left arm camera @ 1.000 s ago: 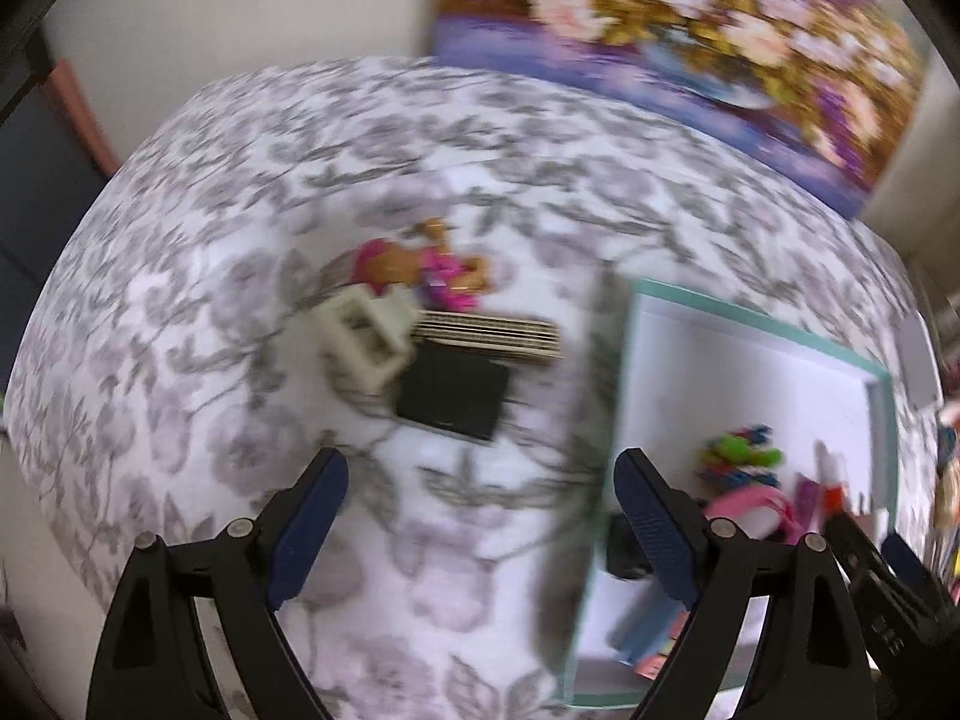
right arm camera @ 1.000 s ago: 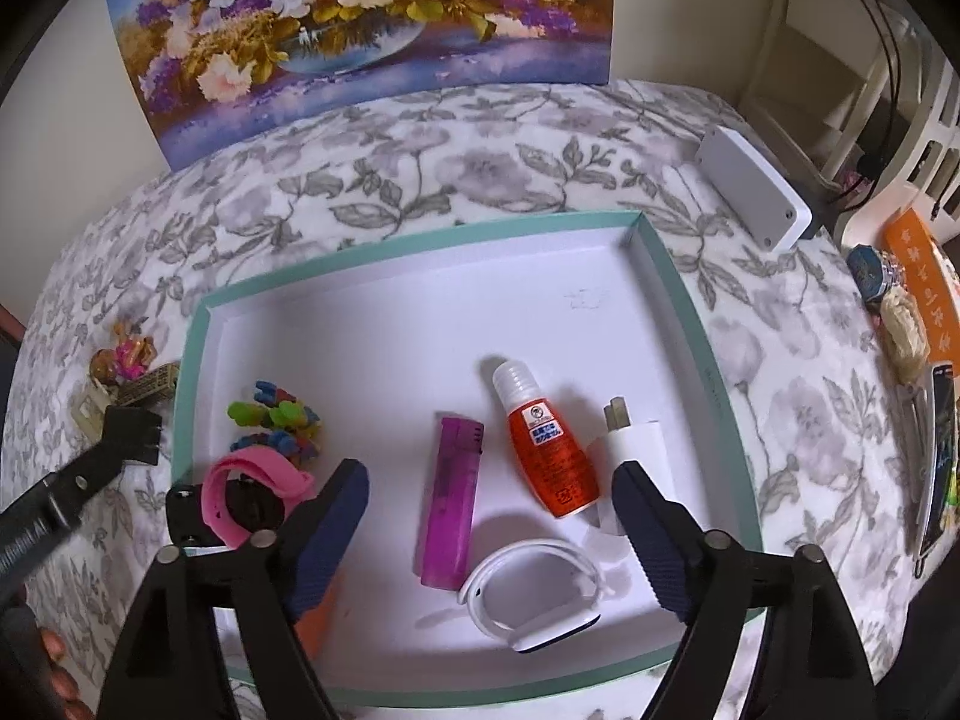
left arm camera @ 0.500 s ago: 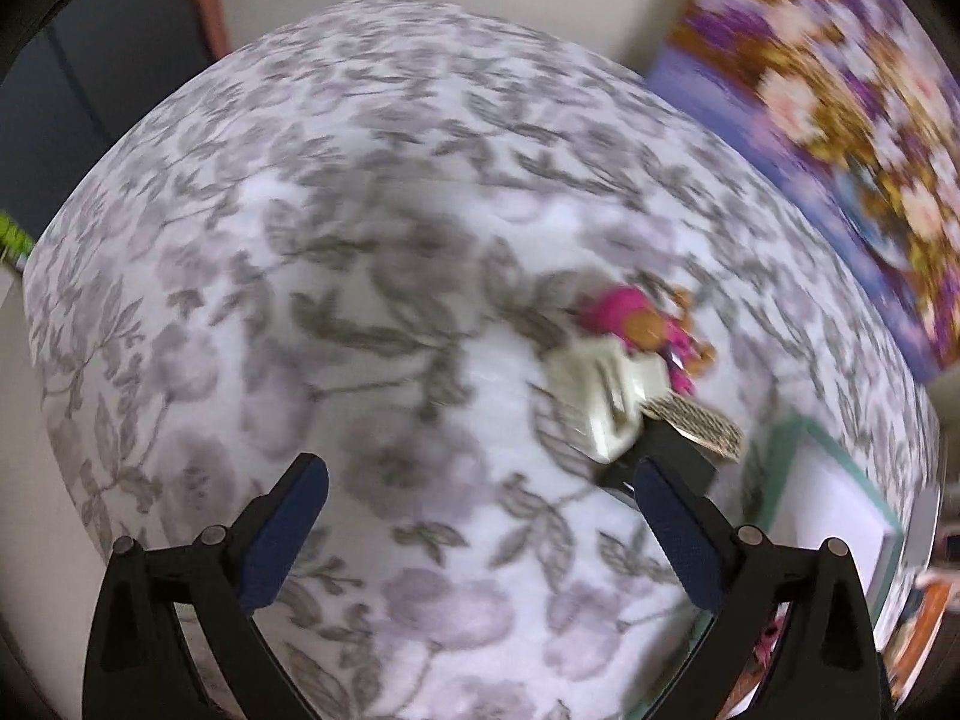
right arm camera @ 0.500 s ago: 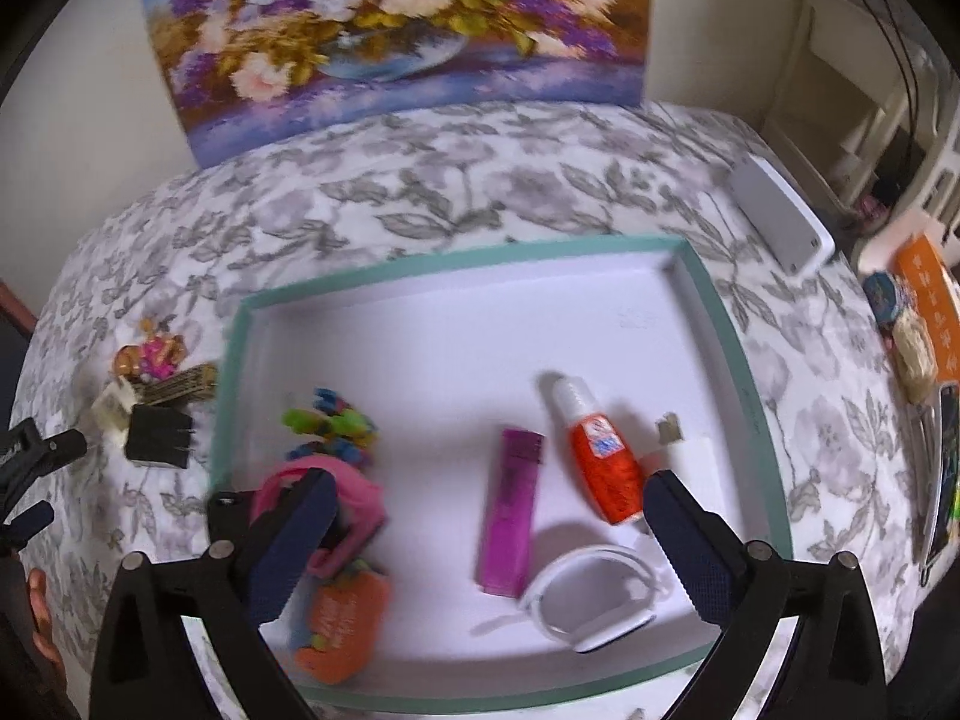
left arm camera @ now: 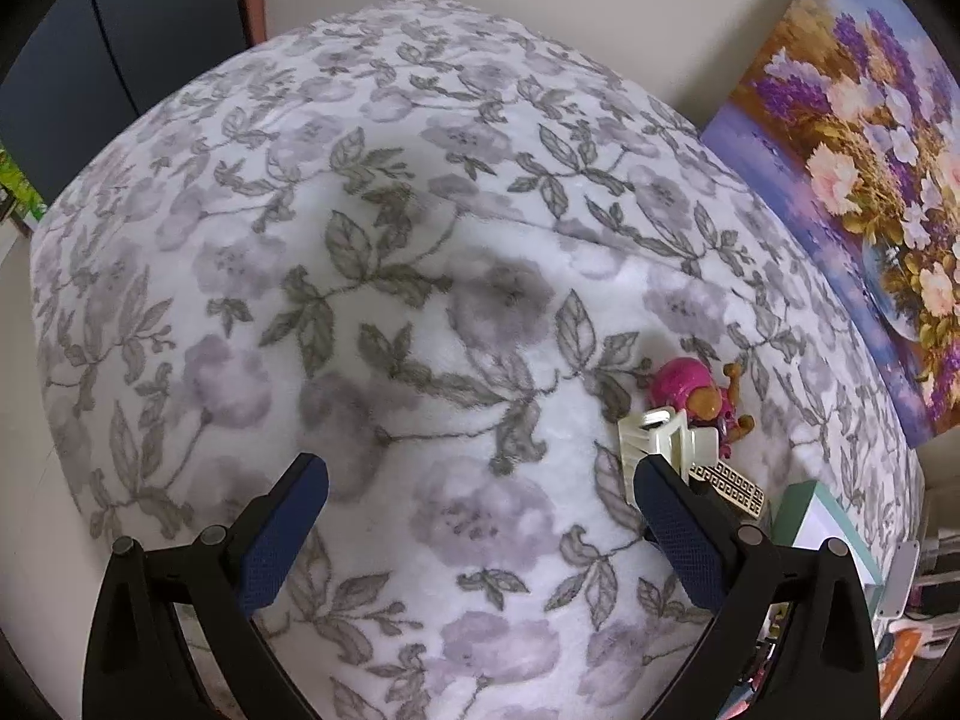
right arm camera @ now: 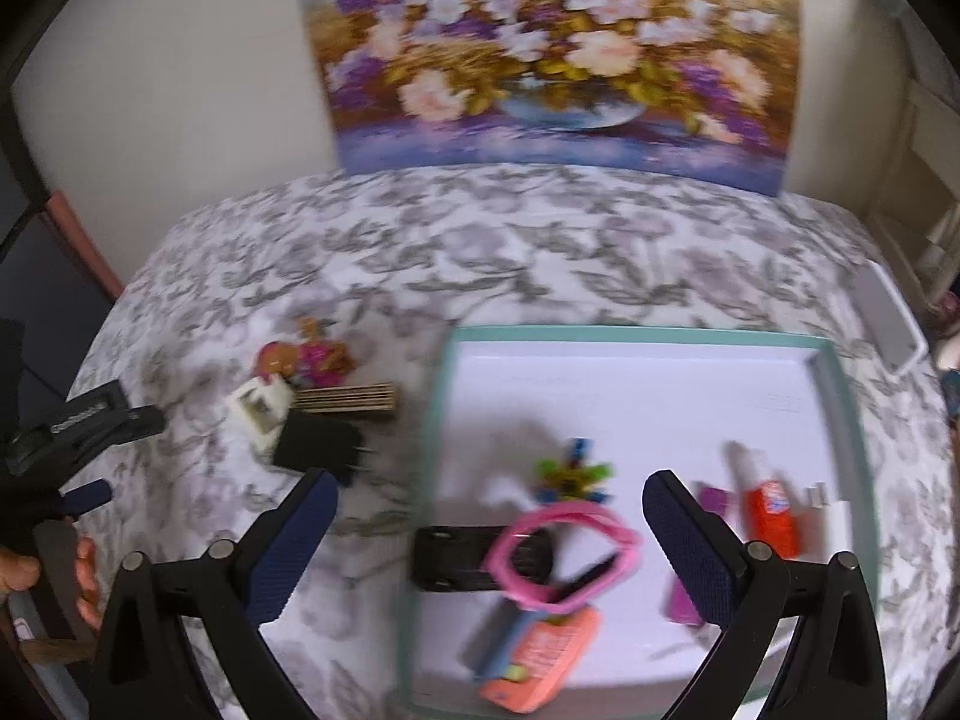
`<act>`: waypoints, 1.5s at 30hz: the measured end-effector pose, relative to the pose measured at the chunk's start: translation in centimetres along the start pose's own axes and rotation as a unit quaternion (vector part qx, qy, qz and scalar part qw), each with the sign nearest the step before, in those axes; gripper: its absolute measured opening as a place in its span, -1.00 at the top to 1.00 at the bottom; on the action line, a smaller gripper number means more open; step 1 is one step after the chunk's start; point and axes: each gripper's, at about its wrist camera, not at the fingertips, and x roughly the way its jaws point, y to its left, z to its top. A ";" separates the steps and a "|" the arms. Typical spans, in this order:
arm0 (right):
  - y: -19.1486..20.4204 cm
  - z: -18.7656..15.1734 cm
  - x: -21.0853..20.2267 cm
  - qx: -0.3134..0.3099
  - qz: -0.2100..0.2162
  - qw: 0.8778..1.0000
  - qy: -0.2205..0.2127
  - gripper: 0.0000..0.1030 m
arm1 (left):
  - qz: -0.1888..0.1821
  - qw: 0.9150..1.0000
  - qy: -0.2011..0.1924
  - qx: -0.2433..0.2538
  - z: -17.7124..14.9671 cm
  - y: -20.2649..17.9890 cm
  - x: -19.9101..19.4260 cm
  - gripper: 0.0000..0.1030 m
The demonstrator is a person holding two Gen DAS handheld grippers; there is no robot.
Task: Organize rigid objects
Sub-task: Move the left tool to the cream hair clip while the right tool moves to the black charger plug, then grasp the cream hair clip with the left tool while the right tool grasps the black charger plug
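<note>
Left gripper (left arm camera: 477,501): jaws spread wide, having just been opening, nothing between them; it hangs over bare floral bedspread (left arm camera: 384,276).
Right gripper (right arm camera: 489,507): jaws also wide apart after just opening, gripping nothing, poised over the left rim of the teal-edged tray (right arm camera: 630,333).
Below the right jaws: a pink band (right arm camera: 564,558) lies across a black object (right arm camera: 456,558) in the tray, an orange toy phone (right arm camera: 540,660) just below them, a green and blue toy (right arm camera: 573,474) just above.
Tray, right side: a purple lighter (right arm camera: 690,576) and an orange bottle (right arm camera: 771,510) lie side by side.
Outside the tray: 4 items cluster on the bedspread, a cream hair clip (left arm camera: 663,450), a pink figurine (left arm camera: 696,390), a patterned comb (left arm camera: 732,486) and a black adapter (right arm camera: 318,444).
Backdrop: a flower painting (right arm camera: 552,54) leans against the wall.
</note>
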 end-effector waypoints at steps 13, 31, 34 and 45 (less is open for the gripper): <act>6.5 0.3 5.5 -0.059 0.040 0.997 0.035 -1.00 | -0.059 0.998 0.023 0.025 0.1 -2.9 2.5 -0.98; 9.5 0.1 9.2 -0.110 0.030 0.992 0.051 -0.73 | -0.063 0.995 0.045 0.064 0.1 -4.6 4.9 -0.84; 9.0 0.1 9.7 -0.093 0.040 0.993 0.056 -0.68 | -0.059 0.995 0.049 0.068 0.2 -4.6 5.1 -0.73; 8.4 0.2 10.7 -0.064 0.061 0.994 0.062 -0.59 | -0.053 0.993 0.061 0.080 0.3 -5.2 6.3 -0.44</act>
